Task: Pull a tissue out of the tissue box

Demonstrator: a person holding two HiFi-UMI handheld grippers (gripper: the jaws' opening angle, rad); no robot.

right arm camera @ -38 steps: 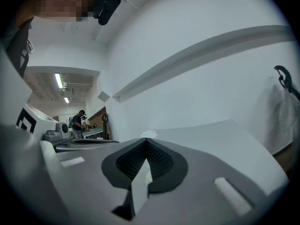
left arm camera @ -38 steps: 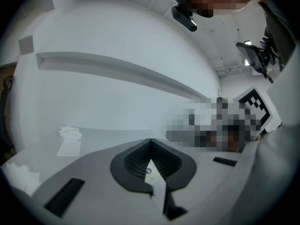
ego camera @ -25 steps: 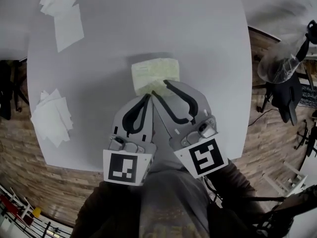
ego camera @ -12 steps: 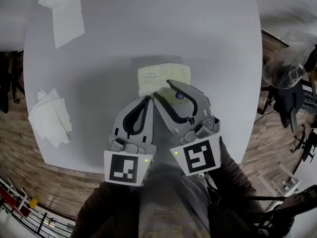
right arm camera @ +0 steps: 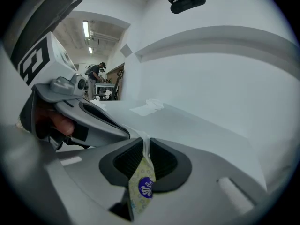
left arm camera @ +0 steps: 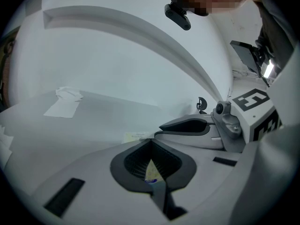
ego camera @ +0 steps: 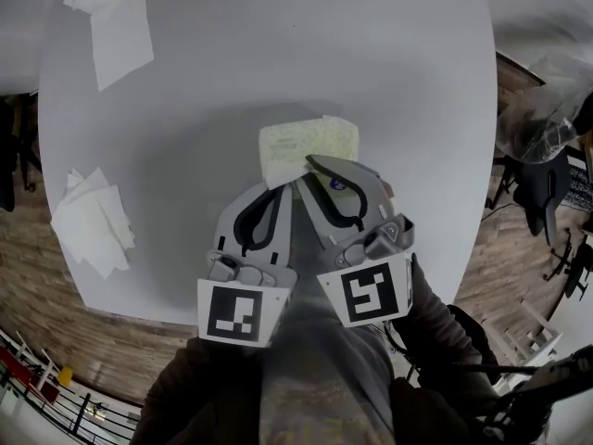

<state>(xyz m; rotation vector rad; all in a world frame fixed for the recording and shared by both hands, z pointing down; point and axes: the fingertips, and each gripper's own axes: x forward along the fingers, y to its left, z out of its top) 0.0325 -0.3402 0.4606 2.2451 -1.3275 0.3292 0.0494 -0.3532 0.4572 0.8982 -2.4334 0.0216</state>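
A pale yellow soft tissue pack point(ego camera: 310, 142) lies on the grey round table point(ego camera: 417, 82), just beyond both grippers. My left gripper point(ego camera: 281, 187) sits at the pack's near left edge with its jaws together; in the left gripper view point(left arm camera: 150, 142) a sliver of the pack point(left arm camera: 151, 172) shows between them. My right gripper point(ego camera: 304, 170) is over the pack's near end. In the right gripper view point(right arm camera: 144, 142) its jaws are closing, with the pack's end and blue logo point(right arm camera: 140, 186) pinched between the pads.
Loose white tissues lie at the table's far left point(ego camera: 116, 26) and in a pile at its left edge point(ego camera: 93, 221). A chair point(ego camera: 537, 165) under clear plastic stands on the wood floor to the right. The table's near edge runs under my hands.
Both grippers have sunk onto the pack. The right jaws stood wider apart before and have drawn in around the pack's near end. The left jaws look unchanged.
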